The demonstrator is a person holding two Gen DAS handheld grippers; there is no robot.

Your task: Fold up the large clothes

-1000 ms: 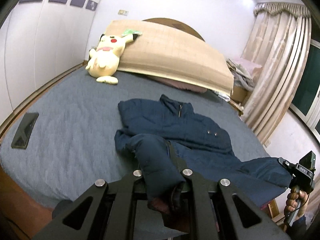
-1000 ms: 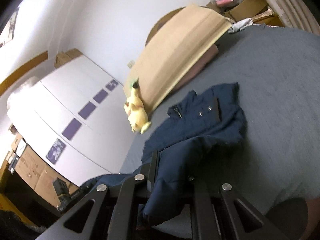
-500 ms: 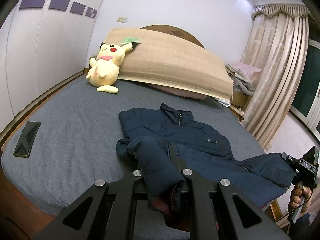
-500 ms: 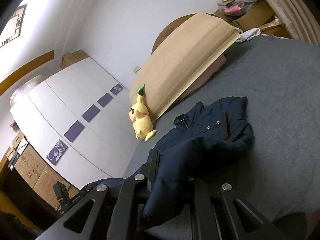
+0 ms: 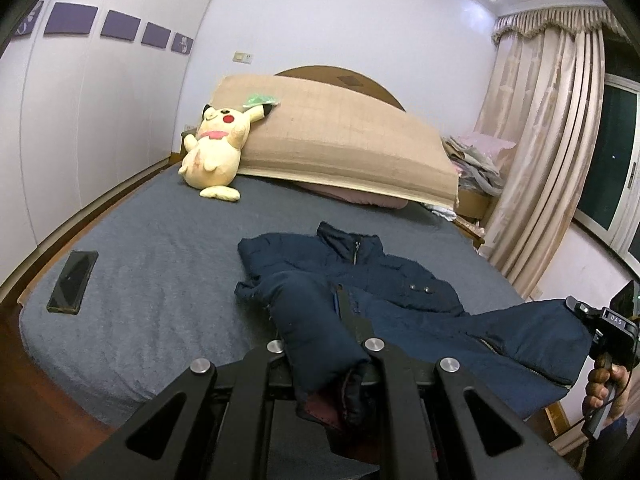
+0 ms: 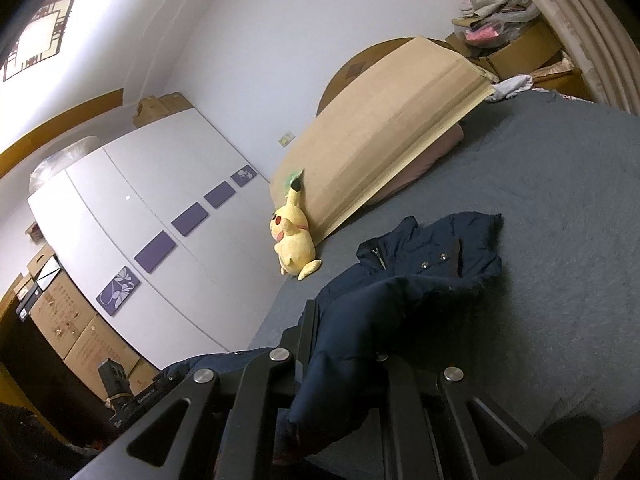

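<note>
both hand-held grippers (image 5: 320, 364) (image 6: 340, 364) clamp navy jacket (image 5: 392, 276) sleeves over bed (image 5: 160, 248).

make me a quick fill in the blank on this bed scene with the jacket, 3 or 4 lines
1. Each gripper is shut on a ____ of the navy jacket.
2. The yellow plush toy leans against the ____ mat.
3. The dark phone lies flat on the ____ bed cover.
4. On the bed, the jacket's collar points toward the ____.

Missing words: sleeve; tan; grey; headboard
</note>
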